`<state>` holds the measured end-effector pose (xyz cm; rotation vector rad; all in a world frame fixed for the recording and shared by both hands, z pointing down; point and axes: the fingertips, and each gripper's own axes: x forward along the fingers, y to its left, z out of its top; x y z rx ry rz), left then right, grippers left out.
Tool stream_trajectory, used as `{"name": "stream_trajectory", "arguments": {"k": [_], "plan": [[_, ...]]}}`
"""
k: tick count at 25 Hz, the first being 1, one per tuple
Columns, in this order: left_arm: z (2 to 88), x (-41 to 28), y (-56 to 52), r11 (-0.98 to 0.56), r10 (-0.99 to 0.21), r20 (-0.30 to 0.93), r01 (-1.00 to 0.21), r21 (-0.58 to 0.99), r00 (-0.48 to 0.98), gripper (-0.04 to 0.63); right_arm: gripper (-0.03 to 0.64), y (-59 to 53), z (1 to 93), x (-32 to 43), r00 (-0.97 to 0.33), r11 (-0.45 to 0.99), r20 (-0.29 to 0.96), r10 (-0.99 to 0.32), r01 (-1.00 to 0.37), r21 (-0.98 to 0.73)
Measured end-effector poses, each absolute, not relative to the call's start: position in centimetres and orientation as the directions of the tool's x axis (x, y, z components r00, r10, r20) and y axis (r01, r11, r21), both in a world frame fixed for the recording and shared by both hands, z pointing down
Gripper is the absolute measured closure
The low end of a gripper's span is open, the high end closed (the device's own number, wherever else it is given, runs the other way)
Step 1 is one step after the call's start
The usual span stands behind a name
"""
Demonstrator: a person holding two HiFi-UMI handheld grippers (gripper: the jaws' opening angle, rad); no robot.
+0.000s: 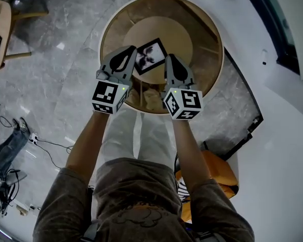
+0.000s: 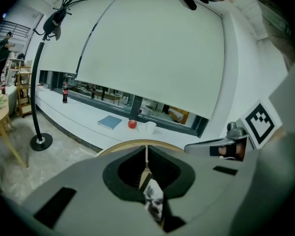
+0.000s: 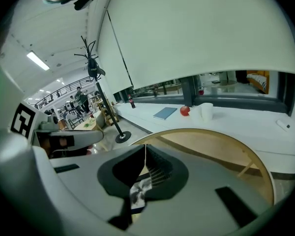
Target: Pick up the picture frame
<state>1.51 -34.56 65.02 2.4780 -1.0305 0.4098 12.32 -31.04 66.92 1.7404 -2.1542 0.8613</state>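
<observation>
A black picture frame (image 1: 150,56) with a black-and-white print lies tilted in the middle of the round wooden-rimmed table (image 1: 111,24). My left gripper (image 1: 133,49) hangs over the frame's left edge and my right gripper (image 1: 169,59) over its right edge. Both are shut with nothing between the fingers. In the left gripper view the closed gripper (image 2: 147,150) points over the table rim (image 2: 123,145), and a strip of the frame (image 2: 154,200) shows below the jaws. The right gripper view shows that gripper (image 3: 146,150) closed too, with the frame (image 3: 137,191) beneath it.
A white window ledge (image 2: 88,117) behind the table carries a blue book (image 2: 109,122), a red apple (image 2: 132,124) and a white cup (image 2: 150,127). A black coat stand (image 2: 39,97) rises at the left. A small wooden table (image 1: 0,29), floor cables (image 1: 45,145) and an orange seat (image 1: 219,178) surround me.
</observation>
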Motion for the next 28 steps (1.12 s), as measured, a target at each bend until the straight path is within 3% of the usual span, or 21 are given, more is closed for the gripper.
{"name": "stream_trajectory", "arguments": {"k": [4,6,7,9,11,28], "plan": [[66.0,1.8,-34.1,-0.633,-0.581,0.435,-0.718,0.289,0.688,0.568,0.598,-30.3,67.6,12.3,-0.267,0.114,0.526,-0.807,-0.946,-0.304],[66.5,2.0,-33.9,-0.630,-0.573,0.444,-0.716,0.299,0.689,0.474,0.596,-30.1,67.9,12.7,-0.260,0.103,0.525,-0.811,-0.946,-0.309],[66.8,2.0,-33.9,-0.631,-0.569,0.448,-0.715,0.300,0.690,0.430,0.566,-30.0,68.1,12.8,-0.256,0.094,0.525,-0.812,-0.944,-0.316],[67.1,1.9,-33.7,-0.636,-0.563,0.456,-0.714,0.293,0.689,0.385,0.375,-29.8,68.5,12.9,-0.248,0.072,0.528,-0.812,-0.941,-0.330],[67.3,1.8,-33.6,-0.642,-0.559,0.462,-0.712,0.284,0.688,0.383,0.337,-29.6,68.8,13.0,-0.232,0.058,0.532,-0.814,-0.945,-0.322],[74.4,3.3,-33.1,-0.714,-0.390,0.583,-0.633,0.298,0.713,0.385,0.331,-27.1,77.5,12.9,-0.184,-0.115,0.695,-0.695,-0.926,-0.360]]}}
